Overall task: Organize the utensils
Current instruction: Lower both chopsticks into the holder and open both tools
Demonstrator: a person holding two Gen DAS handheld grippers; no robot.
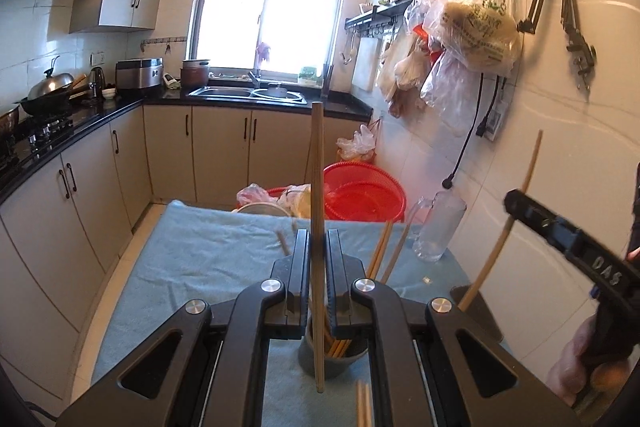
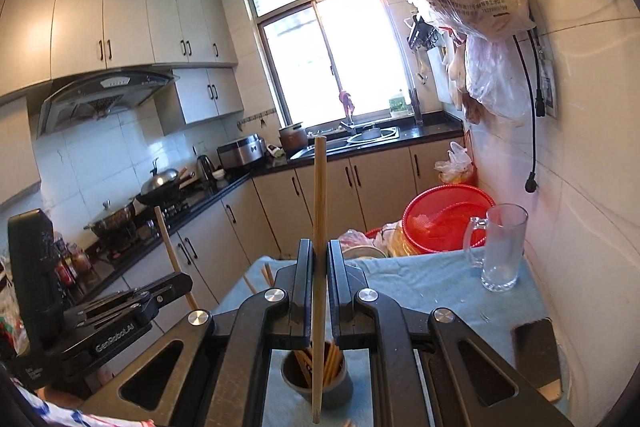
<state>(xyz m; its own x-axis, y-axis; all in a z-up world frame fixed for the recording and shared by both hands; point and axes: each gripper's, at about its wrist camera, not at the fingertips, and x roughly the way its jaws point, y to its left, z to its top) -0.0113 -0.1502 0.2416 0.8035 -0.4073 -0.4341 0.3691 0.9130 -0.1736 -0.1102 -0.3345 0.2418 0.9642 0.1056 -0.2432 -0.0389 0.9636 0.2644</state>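
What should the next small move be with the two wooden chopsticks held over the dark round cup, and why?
Probably lower one first: bring the right gripper, shut on its upright wooden chopstick, straight down so the tip enters the dark round cup that already holds other chopsticks. The left gripper also clamps a chopstick above that cup, so going one at a time likely avoids a clash.

Both wrist views look forward, tilted slightly down, close over the blue-clothed table (image 1: 192, 259); both face the far window (image 1: 276, 7); both share the grey chopstick holder (image 2: 316, 383) and glass mug (image 2: 502, 247).
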